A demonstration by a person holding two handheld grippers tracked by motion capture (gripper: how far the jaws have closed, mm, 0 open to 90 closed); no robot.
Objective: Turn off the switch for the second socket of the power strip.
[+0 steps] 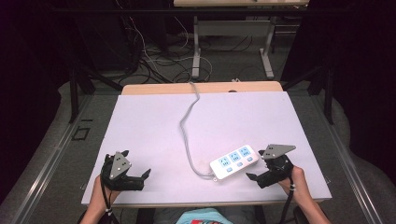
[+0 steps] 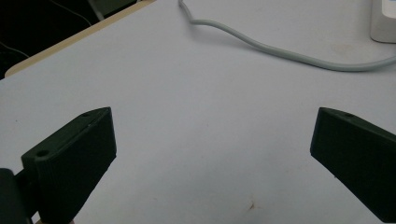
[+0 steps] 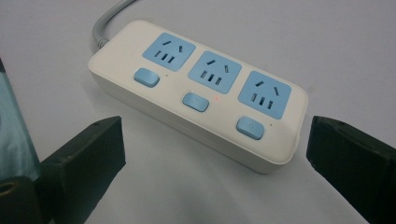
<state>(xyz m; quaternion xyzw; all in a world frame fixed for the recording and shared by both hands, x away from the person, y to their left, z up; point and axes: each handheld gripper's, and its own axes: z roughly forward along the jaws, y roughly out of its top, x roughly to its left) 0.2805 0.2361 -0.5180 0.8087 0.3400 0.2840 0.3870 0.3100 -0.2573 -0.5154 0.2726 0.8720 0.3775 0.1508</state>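
A white power strip (image 1: 234, 162) (image 3: 201, 91) with three blue sockets and three blue buttons lies flat on the white table, near its front right. Its grey cable (image 1: 187, 126) (image 2: 280, 51) snakes back over the table's far edge. My right gripper (image 1: 254, 176) (image 3: 215, 154) is open just in front of the strip's right end, jaws wide apart and empty. My left gripper (image 1: 145, 176) (image 2: 212, 144) rests open at the front left, nothing between its jaws, pointing toward the cable. A corner of the strip (image 2: 384, 21) appears at the upper right of the left gripper view.
The white table top (image 1: 140, 126) has a wooden strip along its far edge (image 1: 159, 88). Beyond it stand a second table's metal legs (image 1: 196, 51) and tangled cables on the floor. Dark space flanks both sides.
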